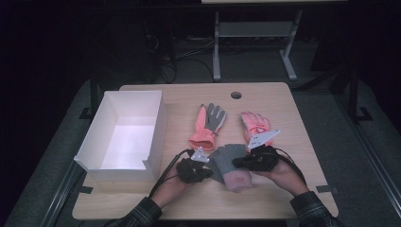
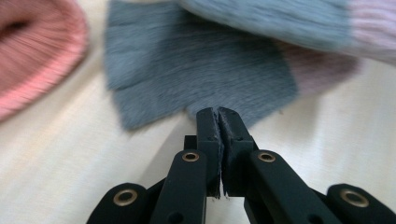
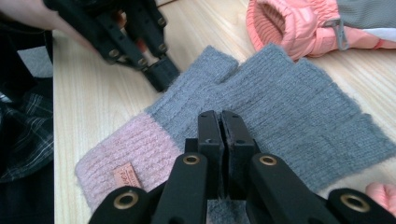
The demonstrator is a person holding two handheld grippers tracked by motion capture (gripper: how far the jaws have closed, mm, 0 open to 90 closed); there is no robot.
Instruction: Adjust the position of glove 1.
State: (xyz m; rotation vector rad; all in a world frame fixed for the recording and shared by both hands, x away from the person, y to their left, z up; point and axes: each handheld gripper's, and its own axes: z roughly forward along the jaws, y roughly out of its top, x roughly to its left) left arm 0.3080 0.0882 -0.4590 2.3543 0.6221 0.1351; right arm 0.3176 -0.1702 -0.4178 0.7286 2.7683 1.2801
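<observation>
While a white open box [image 1: 124, 135] sits at the left of the wooden table [image 1: 293, 137], the left gripper [image 1: 202, 166] lies just right of it with its jaws together, pinching the edge of a grey knit glove [image 2: 187, 70]. In the left gripper view that edge is caught at the jaw tips. Beside it lie the grey knit gloves with pink cuffs [image 1: 231, 165], one overlapping the other, at the table's near middle. Farther back rests a coral ski glove with a grey palm [image 1: 208, 125], and to its right a second coral ski glove [image 1: 255, 124]. The right gripper [image 1: 239, 162] has its jaws together too, over the grey knit; whether it clamps the fabric I cannot tell.
</observation>
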